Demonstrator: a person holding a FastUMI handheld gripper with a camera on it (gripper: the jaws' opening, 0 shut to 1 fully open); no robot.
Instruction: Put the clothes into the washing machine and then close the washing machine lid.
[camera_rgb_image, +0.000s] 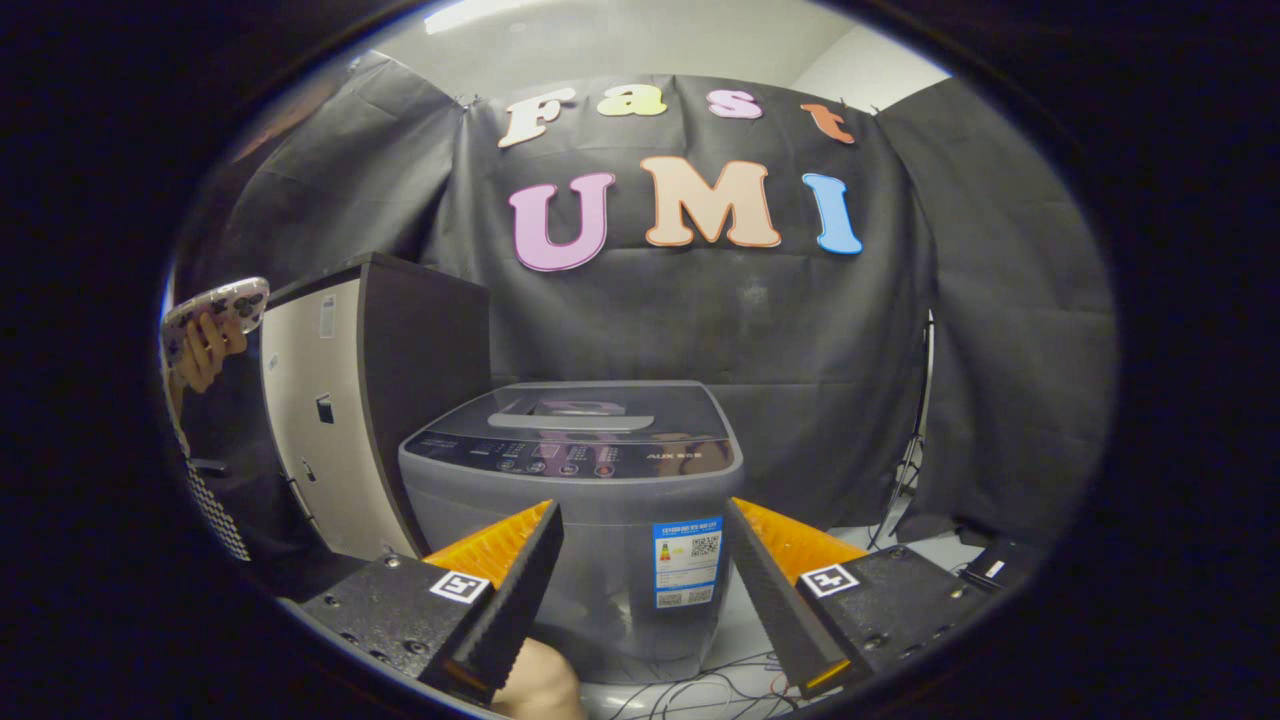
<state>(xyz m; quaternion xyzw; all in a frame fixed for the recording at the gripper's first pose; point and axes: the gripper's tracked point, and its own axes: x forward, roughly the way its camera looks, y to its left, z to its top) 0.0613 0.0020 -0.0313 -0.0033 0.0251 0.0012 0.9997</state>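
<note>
gripper (640, 560) open, washing machine (575, 470) ahead

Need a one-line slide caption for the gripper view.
Open gripper held empty, short of the grey washing machine, its lid down, a cabinet beside it.

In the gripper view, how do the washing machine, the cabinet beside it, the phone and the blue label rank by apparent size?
1. Washing machine and cabinet: look alike, not ranked.
2. Phone and blue label: close; nearness differs, so unsure.
The gripper is open, holding nothing.
</note>
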